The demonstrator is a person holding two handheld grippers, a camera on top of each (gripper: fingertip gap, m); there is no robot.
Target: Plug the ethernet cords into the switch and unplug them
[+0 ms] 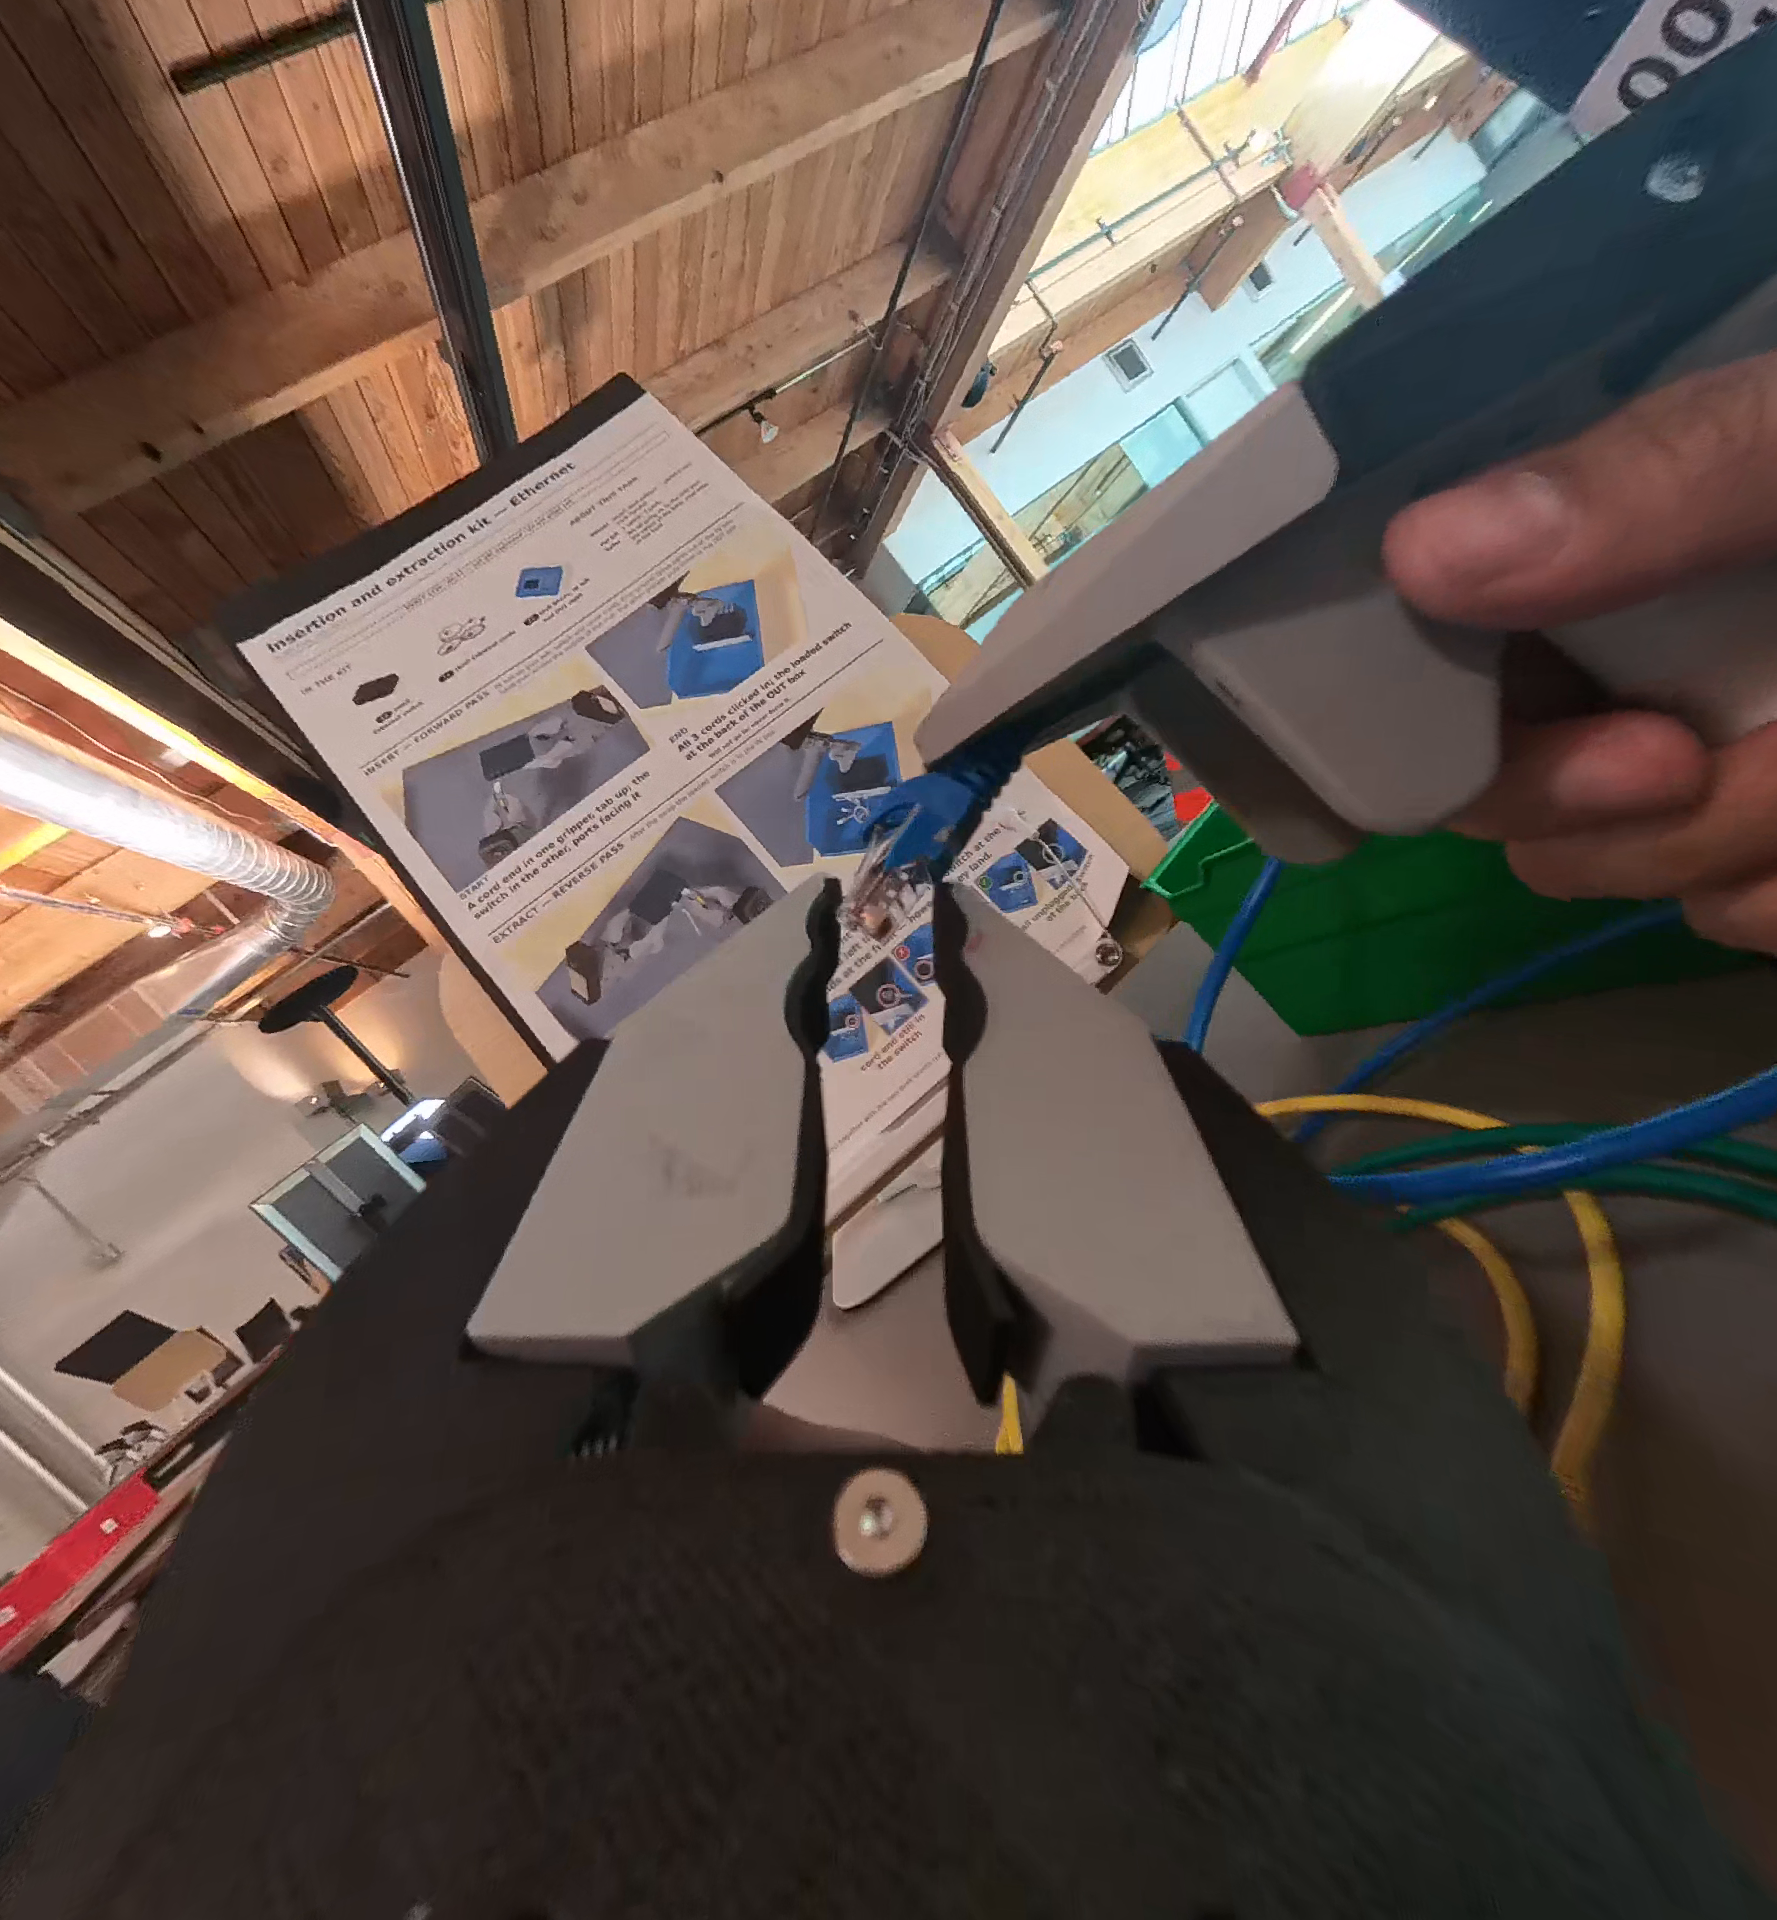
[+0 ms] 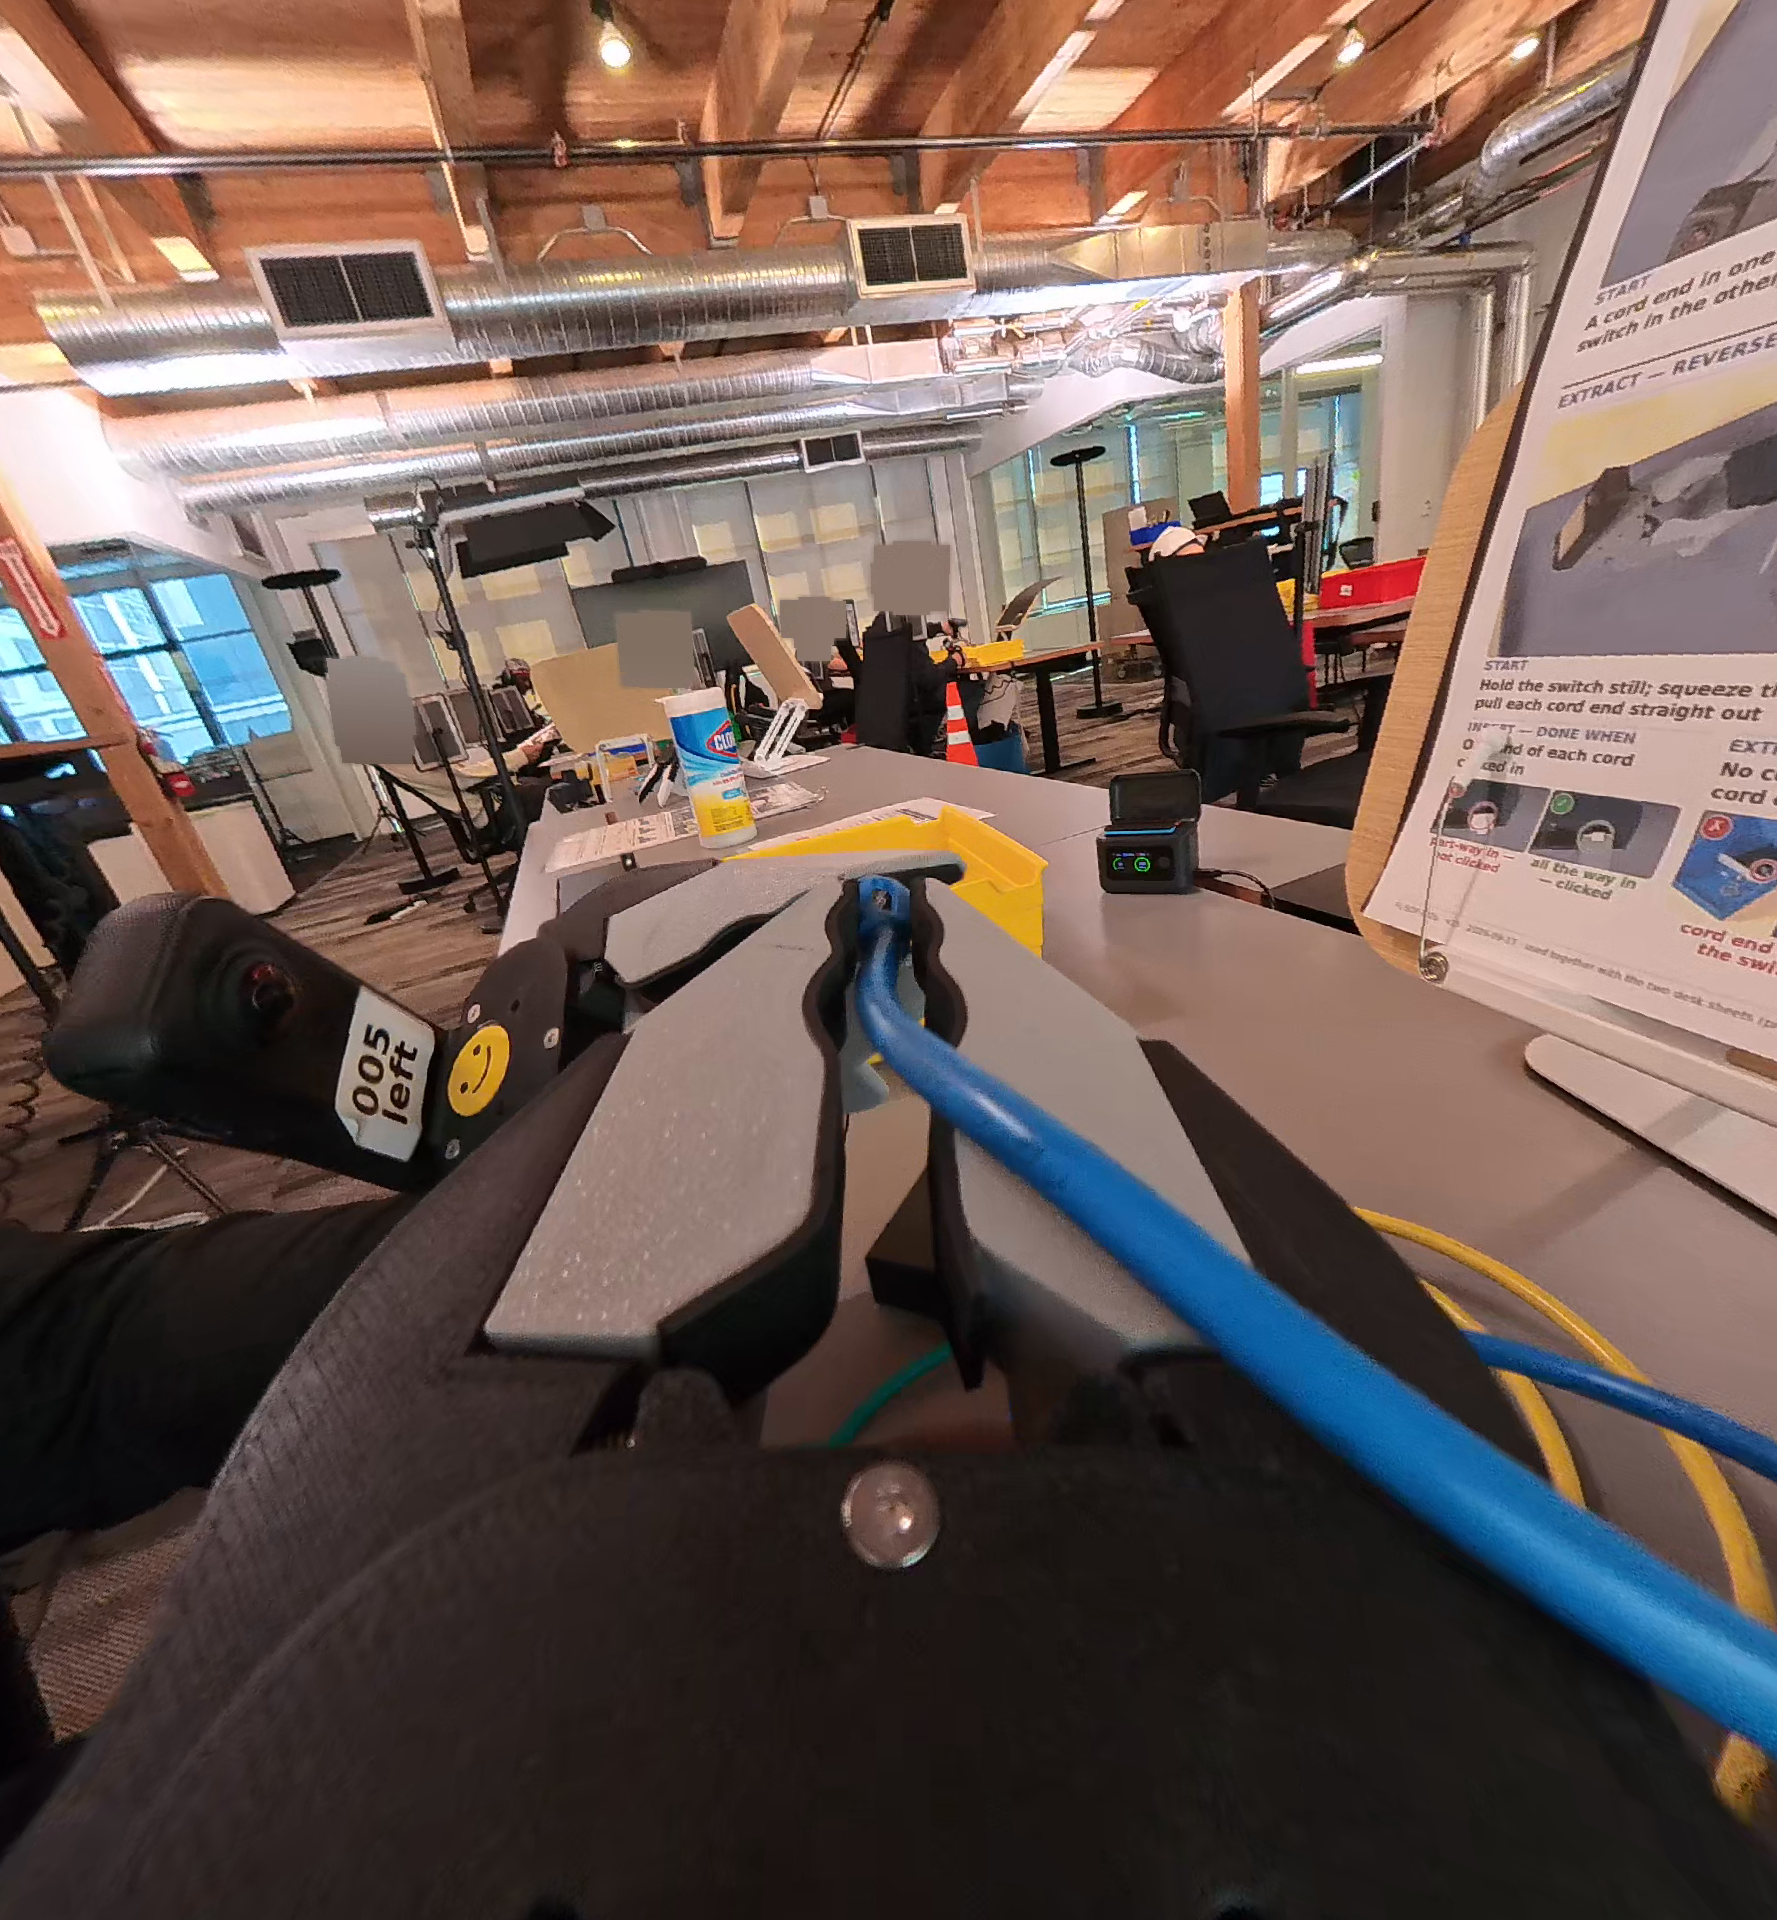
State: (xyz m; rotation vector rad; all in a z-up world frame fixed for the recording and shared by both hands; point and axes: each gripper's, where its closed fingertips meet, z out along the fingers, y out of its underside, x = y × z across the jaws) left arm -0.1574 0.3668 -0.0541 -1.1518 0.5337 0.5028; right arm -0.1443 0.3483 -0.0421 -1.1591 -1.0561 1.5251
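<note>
My right gripper (image 2: 889, 904) is shut on a blue ethernet cord (image 2: 1175, 1247) just behind its plug, and the cord trails back over its right finger. In the left wrist view it comes in from the upper right (image 1: 967, 753), held by a hand (image 1: 1590, 644). The cord's clear plug (image 1: 876, 888) points down between the tips of my left gripper (image 1: 886, 909). The left jaws stand about a plug's width apart and I cannot tell whether they touch it. No switch shows in either view.
Yellow (image 1: 1601, 1299) and green (image 1: 1590, 1174) cords lie looped on the grey table (image 2: 1331, 1039). An instruction sheet on a stand (image 1: 603, 675) is close ahead. A green bin (image 1: 1383, 935), a yellow bin (image 2: 998, 862), a wipes canister (image 2: 712, 769) and a small black device (image 2: 1149, 836) stand around.
</note>
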